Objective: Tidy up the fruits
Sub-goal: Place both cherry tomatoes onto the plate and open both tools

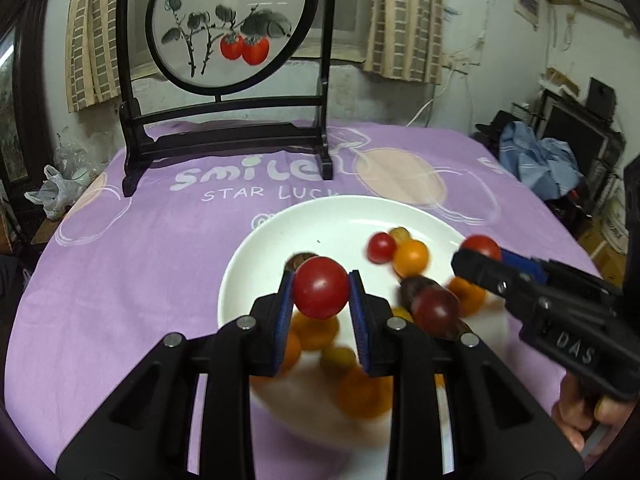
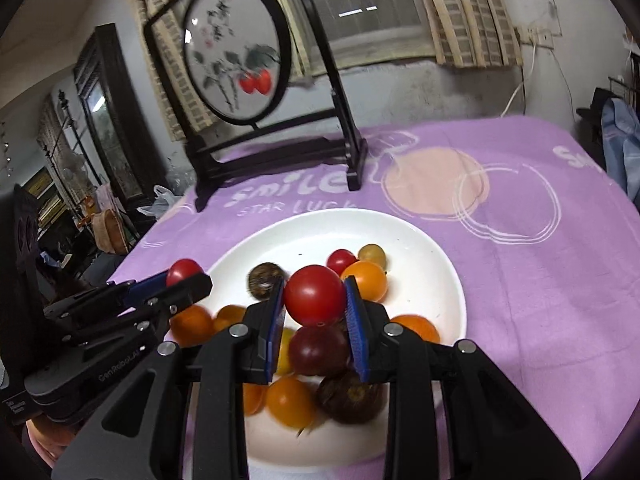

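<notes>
Your two red cherry tomatoes ride aloft: one (image 1: 321, 288) pinched in the left hand-held gripper (image 1: 321, 292), another (image 2: 315, 295) in the right hand-held gripper (image 2: 315, 300), both above the white plate (image 2: 420, 240). On the plate: orange, yellow, red & dark purple tomatoes, loosely clustered, several touching.

I see the surface (image 1: 120, 280) draped in a purple cloth (image 1: 460, 152) printed with "smile" and "STAR LUCK". A white plate (image 1: 320, 220) sits on it near me. At twelve o'clock from the plate stands a dark wooden screen stand (image 1: 224, 140), its feet resting on the cloth.
</notes>
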Motion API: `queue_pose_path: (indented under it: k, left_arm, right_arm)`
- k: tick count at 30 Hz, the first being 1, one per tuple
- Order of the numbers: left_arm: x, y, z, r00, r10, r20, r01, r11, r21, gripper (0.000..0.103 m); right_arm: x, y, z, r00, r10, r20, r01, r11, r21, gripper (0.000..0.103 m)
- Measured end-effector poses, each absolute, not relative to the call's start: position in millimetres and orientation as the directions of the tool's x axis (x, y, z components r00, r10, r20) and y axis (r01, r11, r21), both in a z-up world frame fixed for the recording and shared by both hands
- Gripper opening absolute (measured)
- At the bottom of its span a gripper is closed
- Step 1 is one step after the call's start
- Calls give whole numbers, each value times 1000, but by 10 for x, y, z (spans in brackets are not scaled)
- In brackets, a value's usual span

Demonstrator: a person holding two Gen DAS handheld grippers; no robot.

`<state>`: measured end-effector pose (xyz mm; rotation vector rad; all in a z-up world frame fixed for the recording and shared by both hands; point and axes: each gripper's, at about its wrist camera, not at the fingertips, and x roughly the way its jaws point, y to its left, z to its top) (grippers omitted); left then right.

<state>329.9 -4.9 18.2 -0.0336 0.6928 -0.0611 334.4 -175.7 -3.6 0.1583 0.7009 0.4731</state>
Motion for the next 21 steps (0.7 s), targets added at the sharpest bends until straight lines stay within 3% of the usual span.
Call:
queue_pose_path:
  k: [7, 9, 10, 11, 12, 13, 17, 19, 20, 21]
  left_arm:
    - [3652, -68, 22, 735, -43, -677, 22, 999, -40, 27]
    - [3665, -61, 1, 729, -31, -684, 16, 999, -29, 29]
    - [3649, -59, 8, 732, -12, -681, 6, 1000, -11, 37]
    - [3632, -54, 19, 738, 16, -674, -12, 1000, 10, 65]
    - [3596, -49, 50, 751, 54, -658, -41, 999, 35, 77]
    - [3544, -44, 94, 767, 92, -635, -73, 996, 55, 85]
    - [3328, -14, 269, 795, 78, -601, -66, 997, 41, 94]
    - [3219, -14, 312, 804, 81, -589, -69, 997, 43, 98]
    - [3136, -20, 330, 807, 84, -585, -66, 996, 53, 99]
    - [3089, -30, 334, 806, 83, -585, -61, 996, 57, 100]
  right_arm:
    - [3557, -1667, -123, 633, 478, -609, -384, 877, 289, 30]
    - [3573, -1648, -137, 626, 474, -619, -385, 878, 282, 36]
    - [3577, -1658, -138, 624, 472, -623, -381, 879, 285, 38]
    - [3575, -1683, -129, 619, 476, -624, -377, 878, 295, 47]
    - [3564, -1709, -109, 621, 478, -622, -373, 877, 303, 59]
    - [3538, -1735, -81, 628, 476, -616, -368, 879, 304, 64]
    - [3349, -1791, 68, 657, 455, -601, -385, 888, 251, 68]
    - [3241, -1817, 101, 652, 454, -607, -395, 887, 240, 87]
    - [3161, -1839, 109, 652, 454, -606, -400, 886, 234, 102]
    - [3088, -1856, 117, 659, 452, -601, -402, 887, 226, 102]
